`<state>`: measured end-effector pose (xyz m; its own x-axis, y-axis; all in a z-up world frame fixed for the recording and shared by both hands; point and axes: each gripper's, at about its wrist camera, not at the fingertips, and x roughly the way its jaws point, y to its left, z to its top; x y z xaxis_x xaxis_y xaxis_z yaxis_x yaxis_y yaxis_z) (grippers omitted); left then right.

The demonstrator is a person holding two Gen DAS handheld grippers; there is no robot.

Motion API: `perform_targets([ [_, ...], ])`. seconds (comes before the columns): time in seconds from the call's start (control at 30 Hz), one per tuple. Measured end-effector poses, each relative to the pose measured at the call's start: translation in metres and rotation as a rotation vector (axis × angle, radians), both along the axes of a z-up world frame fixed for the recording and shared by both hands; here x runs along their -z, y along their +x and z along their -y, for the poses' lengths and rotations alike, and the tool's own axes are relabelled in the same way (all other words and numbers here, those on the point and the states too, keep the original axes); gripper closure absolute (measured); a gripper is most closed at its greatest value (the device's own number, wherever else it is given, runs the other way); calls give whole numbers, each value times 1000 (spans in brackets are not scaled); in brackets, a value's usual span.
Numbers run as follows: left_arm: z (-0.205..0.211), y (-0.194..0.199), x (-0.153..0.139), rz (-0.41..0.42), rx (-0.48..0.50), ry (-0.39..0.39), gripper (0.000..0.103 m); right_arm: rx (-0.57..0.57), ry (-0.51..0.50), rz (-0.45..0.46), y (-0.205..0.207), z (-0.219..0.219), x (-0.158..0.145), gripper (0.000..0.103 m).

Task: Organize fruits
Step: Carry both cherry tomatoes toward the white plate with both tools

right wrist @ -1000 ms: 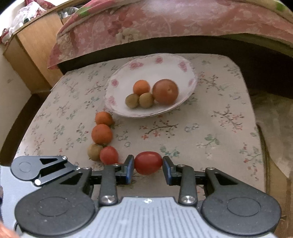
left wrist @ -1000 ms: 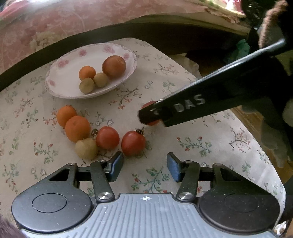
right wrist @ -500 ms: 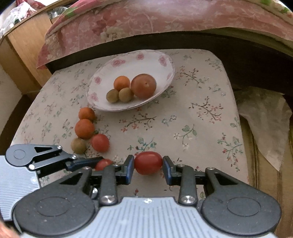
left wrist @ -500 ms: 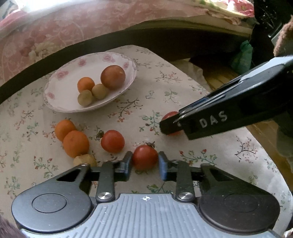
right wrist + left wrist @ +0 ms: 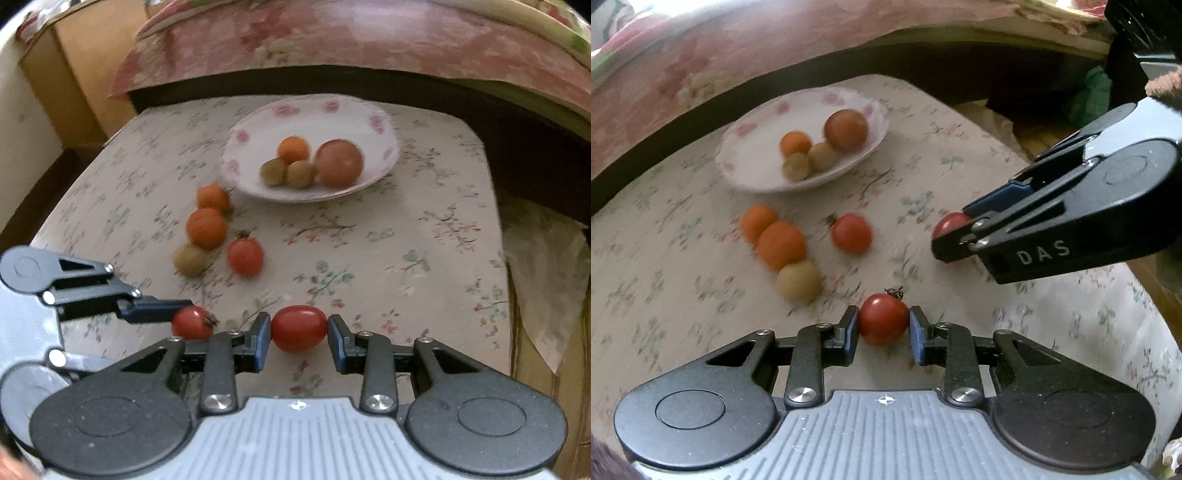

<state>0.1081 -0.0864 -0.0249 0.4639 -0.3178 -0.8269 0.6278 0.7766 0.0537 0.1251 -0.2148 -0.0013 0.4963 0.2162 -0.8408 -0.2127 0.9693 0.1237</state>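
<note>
The left gripper is closed on a round red tomato with a small dry stem; both blue pads touch its sides. The right gripper is closed in the same way on an oval red tomato. The pictures do not show clearly if the two tomatoes are lifted or rest on the flowered cloth.

On the cloth, another tomato lies free, just beside a row of two oranges and one small brownish fruit that touch each other. Behind them stands a white plate with pink flowers. In it lie a small orange, two small brownish fruits and one big reddish fruit, close together.
</note>
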Motion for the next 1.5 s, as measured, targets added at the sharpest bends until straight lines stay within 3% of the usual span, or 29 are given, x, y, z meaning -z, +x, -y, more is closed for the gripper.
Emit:
perform_targets([
  [0.23,-13,-7,3,-8,-31,11,66,-93,-70,14,-9,-24,3,69],
  [0.47,-11,-6,3,1,-18,18,62,-99,-62,-1,-7,-26,7,68],
  [0.83,-16,-5,3,-7,-27,11,45,-103,-66,-18,-5,-28,12,68],
  [0.97,-18,-4,4,-12,-32,-3,44,-97,-64,-19,-4,-27,13,68],
  [1.2,-13,-6,4,0,-20,13,65,-88,-81,-22,-3,-29,14,68],
  [1.5,-10,0,0,10,-45,35,67,-74,-102,-7,-2,-31,9,68],
])
